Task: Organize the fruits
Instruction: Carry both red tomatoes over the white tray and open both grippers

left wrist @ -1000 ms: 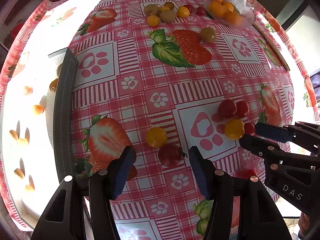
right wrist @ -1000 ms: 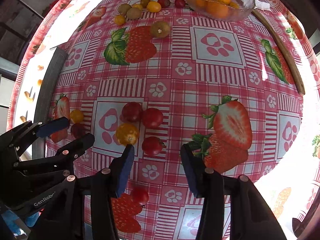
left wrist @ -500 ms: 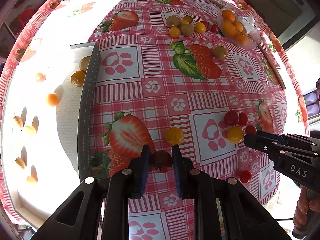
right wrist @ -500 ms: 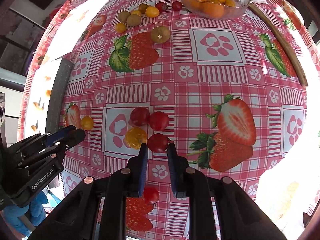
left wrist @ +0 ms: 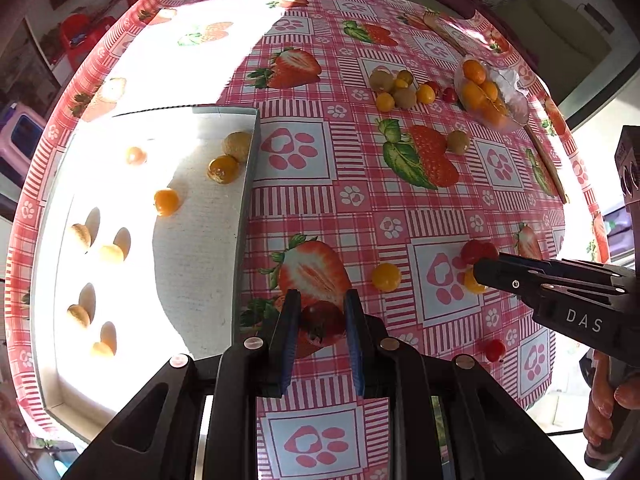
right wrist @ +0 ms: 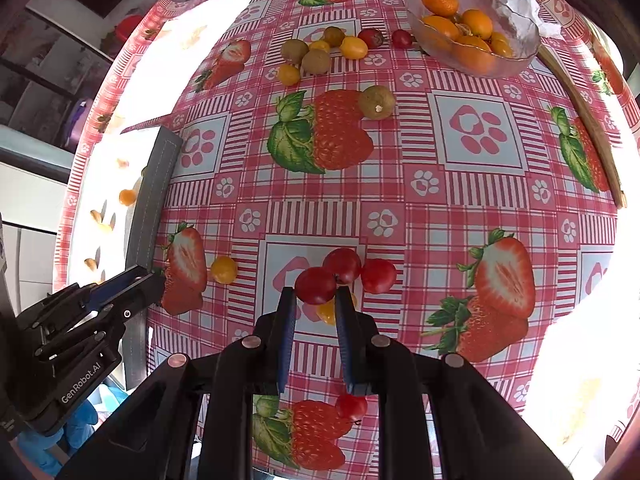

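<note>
My left gripper (left wrist: 320, 312) is shut on a dark red cherry tomato (left wrist: 322, 319) and holds it above the tablecloth, just right of a shallow white tray (left wrist: 248, 184). My right gripper (right wrist: 316, 300) is shut on a red cherry tomato (right wrist: 315, 285), lifted over a yellow tomato (right wrist: 326, 312) and beside two red tomatoes (right wrist: 344, 264) (right wrist: 378, 276). A yellow tomato (left wrist: 386, 277) lies loose right of the left gripper. One small red tomato (right wrist: 351, 406) lies near the table's front edge.
The tray holds several yellow and orange fruits (left wrist: 223, 169). At the far side, a cluster of kiwis and small tomatoes (right wrist: 316, 60), a single kiwi (right wrist: 377, 103) and a glass bowl (right wrist: 520, 60) of oranges. A wooden stick (right wrist: 580, 112) lies at right.
Both grippers have closed on their tomatoes and lifted them off the cloth. The left gripper has moved up and toward the tray; the right has risen over the tomato cluster.
</note>
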{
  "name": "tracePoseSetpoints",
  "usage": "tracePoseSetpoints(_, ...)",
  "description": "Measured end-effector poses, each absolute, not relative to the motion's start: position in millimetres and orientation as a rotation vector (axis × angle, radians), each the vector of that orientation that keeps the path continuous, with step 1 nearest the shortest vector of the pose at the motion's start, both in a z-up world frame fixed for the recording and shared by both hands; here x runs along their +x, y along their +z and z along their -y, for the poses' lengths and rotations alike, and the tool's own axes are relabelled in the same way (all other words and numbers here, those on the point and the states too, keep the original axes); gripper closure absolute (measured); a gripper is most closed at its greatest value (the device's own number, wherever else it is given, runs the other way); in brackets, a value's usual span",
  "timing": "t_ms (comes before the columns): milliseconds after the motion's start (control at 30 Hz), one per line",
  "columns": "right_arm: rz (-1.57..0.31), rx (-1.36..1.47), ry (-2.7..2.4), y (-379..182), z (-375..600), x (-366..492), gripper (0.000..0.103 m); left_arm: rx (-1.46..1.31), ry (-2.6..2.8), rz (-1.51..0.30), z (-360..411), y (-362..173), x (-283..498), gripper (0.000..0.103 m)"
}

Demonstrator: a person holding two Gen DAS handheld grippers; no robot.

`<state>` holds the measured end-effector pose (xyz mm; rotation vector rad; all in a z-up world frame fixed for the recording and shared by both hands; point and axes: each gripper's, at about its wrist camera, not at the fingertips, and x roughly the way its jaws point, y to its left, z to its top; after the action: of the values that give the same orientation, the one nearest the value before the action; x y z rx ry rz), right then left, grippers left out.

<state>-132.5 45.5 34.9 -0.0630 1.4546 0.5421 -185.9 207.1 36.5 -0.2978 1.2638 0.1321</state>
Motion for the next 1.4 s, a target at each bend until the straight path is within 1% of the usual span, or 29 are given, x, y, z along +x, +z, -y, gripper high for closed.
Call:
tracePoseSetpoints(367, -1.425, -0.130, 0.660, 50.5, -113.1, -137.0, 0.081, -0.353, 0.244, -1.217, -258.4, 45.6, -214.5, 0.079)
tracePoseSetpoints(767, -1.402, -0.220, 0.810, 58.0, -200.7, -151.6, 0.081, -0.420, 0.342, -1.228, -305.1, 25.8, -250.9, 0.079)
tracePoseSetpoints(1100, -1.417, -0.307, 0.914, 48.4, -256.2, -163.6, 0.081, -0.435, 0.359, -1.257, -311.1, 5.6, -263.3, 0.079)
tracePoseSetpoints(1400, -1.458, -0.353, 0.919, 29.0, -272.8, -164.8, 0.081, -0.409, 0.361, -1.265, -307.1, 0.2, -261.4, 0.079)
